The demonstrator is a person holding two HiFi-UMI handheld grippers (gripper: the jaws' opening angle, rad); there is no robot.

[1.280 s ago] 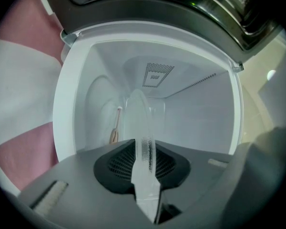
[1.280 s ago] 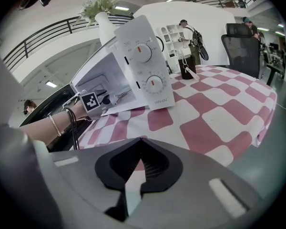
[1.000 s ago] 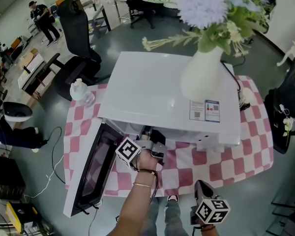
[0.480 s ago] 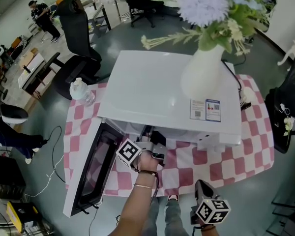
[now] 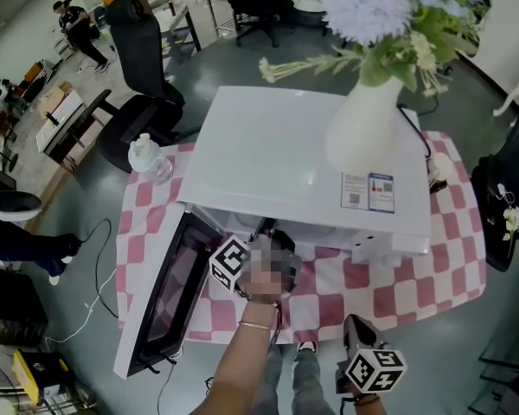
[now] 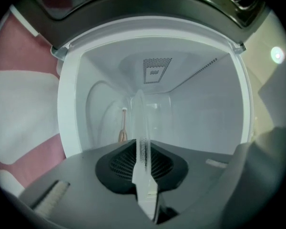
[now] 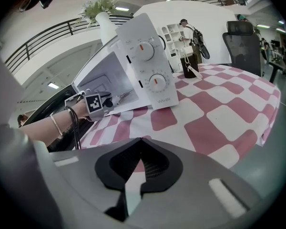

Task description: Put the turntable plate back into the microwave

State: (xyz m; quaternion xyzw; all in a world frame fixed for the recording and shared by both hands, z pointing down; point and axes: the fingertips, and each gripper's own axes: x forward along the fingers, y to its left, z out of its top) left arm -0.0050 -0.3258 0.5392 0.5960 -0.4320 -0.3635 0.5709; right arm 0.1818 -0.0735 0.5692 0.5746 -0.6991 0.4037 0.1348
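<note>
The clear glass turntable plate (image 6: 142, 128) shows edge-on between the jaws of my left gripper (image 6: 144, 178), reaching into the white cavity of the microwave (image 6: 190, 109). Those jaws are closing, and their pads press on the plate's rim. In the head view the left gripper (image 5: 264, 233) is at the mouth of the microwave (image 5: 303, 158), under its top, tips hidden. My right gripper (image 5: 356, 340) hangs low in front of the table, shut and empty. Its jaws (image 7: 133, 178) point toward the checked cloth.
The microwave door (image 5: 160, 296) hangs open to the left. A white vase of flowers (image 5: 363, 128) stands on top of the microwave. A water bottle (image 5: 147, 158) sits at the table's back left on the pink checked cloth (image 5: 415, 275). Office chairs (image 5: 143, 67) stand behind.
</note>
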